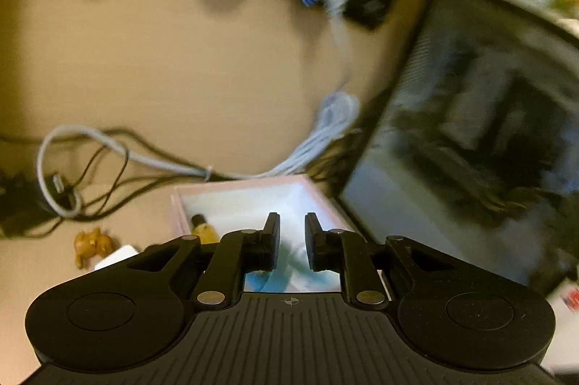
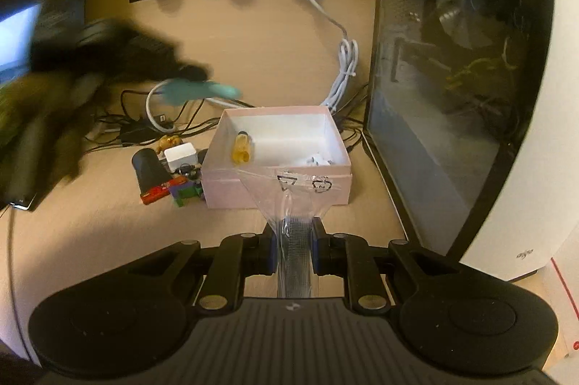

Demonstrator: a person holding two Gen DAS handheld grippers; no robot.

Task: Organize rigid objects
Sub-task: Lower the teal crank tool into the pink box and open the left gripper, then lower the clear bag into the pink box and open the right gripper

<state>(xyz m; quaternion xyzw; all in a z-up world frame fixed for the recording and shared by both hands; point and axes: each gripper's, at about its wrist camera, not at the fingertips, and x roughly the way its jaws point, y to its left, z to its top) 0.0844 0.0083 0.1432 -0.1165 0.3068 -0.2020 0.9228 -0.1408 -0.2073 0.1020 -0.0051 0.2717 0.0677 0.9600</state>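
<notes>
Square pink box (image 2: 277, 189) holds amber vial (image 2: 241, 149); right gripper (image 2: 292, 244) pinches crinkly clear bag (image 2: 289, 193).
</notes>
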